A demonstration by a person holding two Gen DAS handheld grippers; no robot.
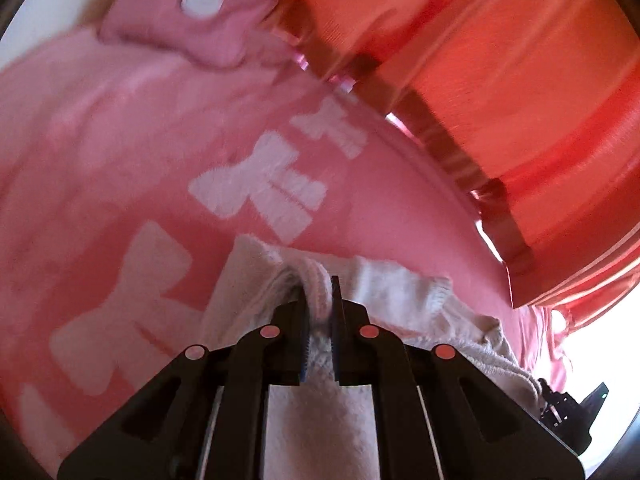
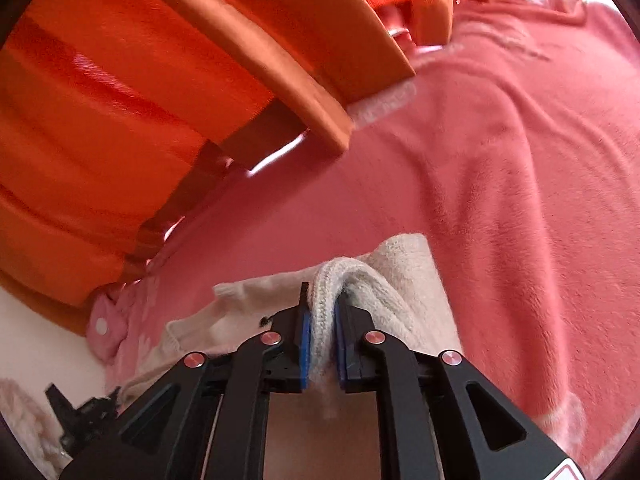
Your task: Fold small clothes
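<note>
A small cream knitted garment [image 1: 400, 284] is held up over a pink fleece blanket [image 1: 120, 148]. My left gripper [image 1: 319, 296] is shut on a bunched edge of it. In the right wrist view my right gripper [image 2: 322, 300] is shut on a ribbed edge of the same garment [image 2: 404, 264], which drapes over the blue pads [image 2: 305, 344]. The rest of the garment hangs between the two grippers. The other gripper shows as a dark shape low in each view [image 1: 568, 408] [image 2: 84, 416].
The pink blanket [image 2: 500, 168] has white bow patterns [image 1: 264, 184] and a snap tab [image 1: 200, 0]. Orange curtains [image 1: 520, 60] [image 2: 120, 80] hang close beyond the blanket's edge. A white surface [image 2: 44, 344] lies at the lower left of the right wrist view.
</note>
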